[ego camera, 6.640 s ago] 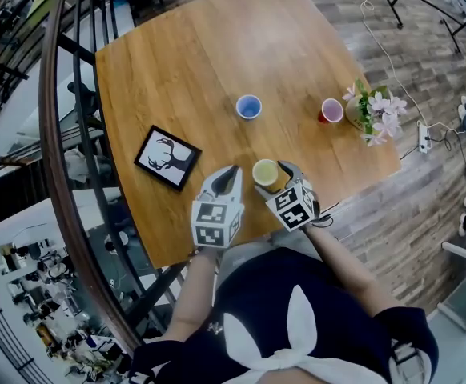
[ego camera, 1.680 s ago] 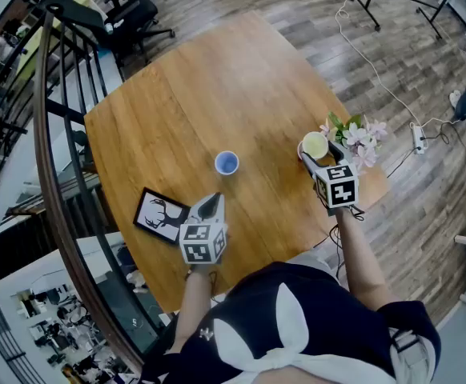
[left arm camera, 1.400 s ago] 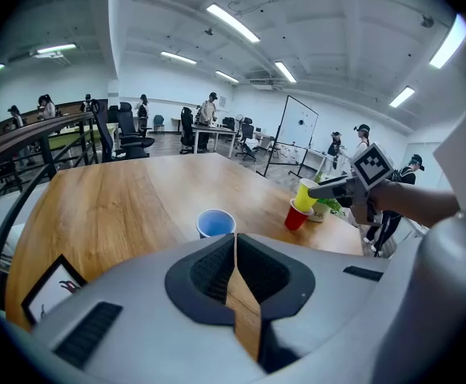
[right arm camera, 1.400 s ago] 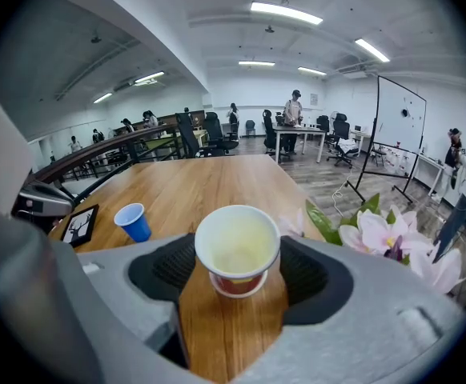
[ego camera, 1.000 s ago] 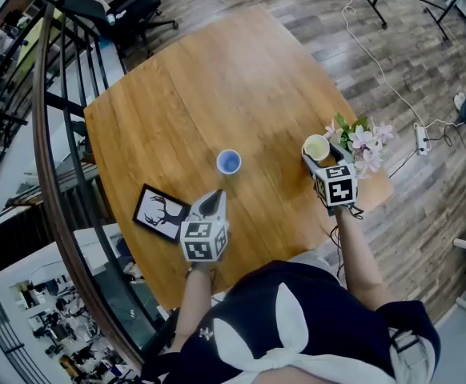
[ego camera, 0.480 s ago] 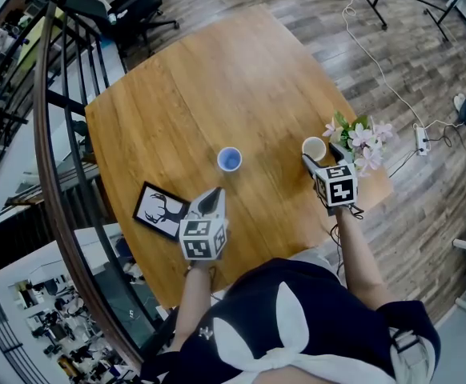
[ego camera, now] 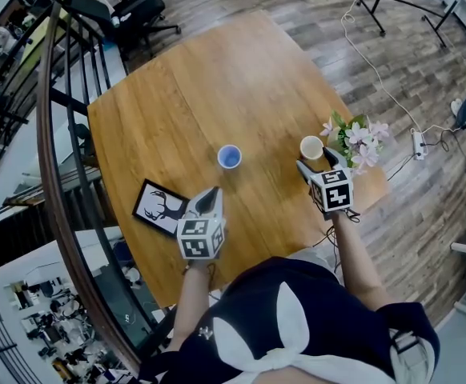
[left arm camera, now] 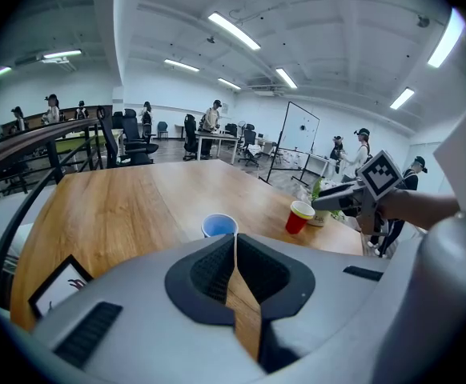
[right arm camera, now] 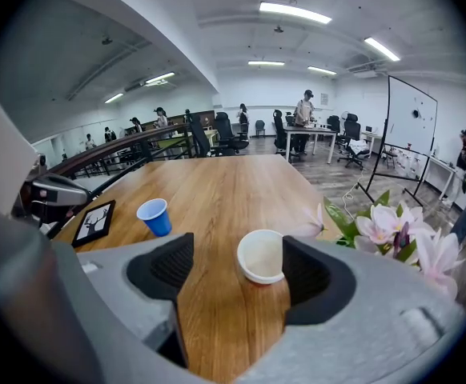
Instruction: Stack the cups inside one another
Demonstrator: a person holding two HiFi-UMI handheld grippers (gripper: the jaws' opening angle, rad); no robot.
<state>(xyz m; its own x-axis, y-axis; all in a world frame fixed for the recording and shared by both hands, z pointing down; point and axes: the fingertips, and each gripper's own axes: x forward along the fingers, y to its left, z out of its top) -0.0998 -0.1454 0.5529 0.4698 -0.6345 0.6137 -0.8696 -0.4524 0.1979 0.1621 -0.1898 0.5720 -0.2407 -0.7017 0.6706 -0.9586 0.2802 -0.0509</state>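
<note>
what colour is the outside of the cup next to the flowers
Red, with a yellow rim. The cup shows best in the left gripper view.

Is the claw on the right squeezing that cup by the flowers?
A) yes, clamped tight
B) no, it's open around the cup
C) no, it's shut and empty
B: the right claw has its jaws apart, and bare table shows between the cup and one jaw.

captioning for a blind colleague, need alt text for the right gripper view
The right gripper has its jaws open, with a pale cup standing upright between them on a wooden table, nearer the right-hand jaw. Farther left on the table are a blue cup and a framed deer picture; pink flowers fill the right side.
</note>
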